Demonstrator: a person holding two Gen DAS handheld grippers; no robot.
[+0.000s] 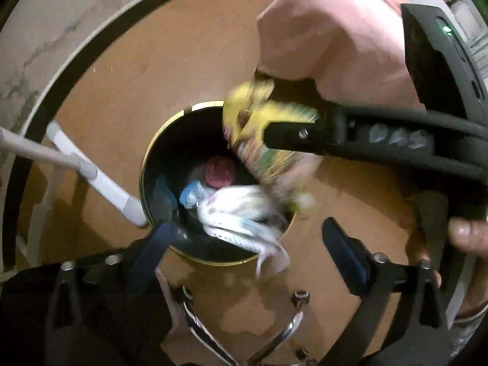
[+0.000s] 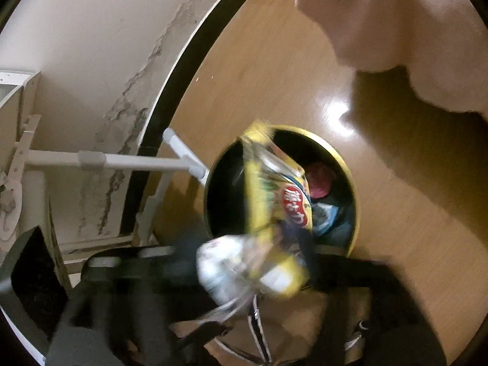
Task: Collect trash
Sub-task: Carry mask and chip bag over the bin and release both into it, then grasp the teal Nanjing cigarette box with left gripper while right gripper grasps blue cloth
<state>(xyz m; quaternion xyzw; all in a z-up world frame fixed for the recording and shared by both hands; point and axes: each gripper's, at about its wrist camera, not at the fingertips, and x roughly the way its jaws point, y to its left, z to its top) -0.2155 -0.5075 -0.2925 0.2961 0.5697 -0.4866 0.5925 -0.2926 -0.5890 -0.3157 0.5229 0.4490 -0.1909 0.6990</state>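
Note:
A black trash bin with a gold rim (image 1: 146,164) (image 2: 350,177) stands on the wooden floor, seen from above, with a red lid (image 1: 219,170) and blue scraps inside. My left gripper (image 1: 244,238) is open above the bin's near rim, and a white crumpled wrapper (image 1: 238,213) (image 2: 219,262) blurs between its fingers, apparently loose. My right gripper (image 1: 259,116) reaches in from the right, shut on a yellow snack bag (image 1: 259,128) (image 2: 274,201) over the bin mouth. In the right wrist view its own fingertips are blurred and hidden by the bag.
A white pipe frame (image 1: 91,170) (image 2: 134,161) touches the bin's left side. A stained wall with a dark baseboard (image 2: 170,91) runs on the left. A pink sleeve (image 1: 335,30) hangs above the bin.

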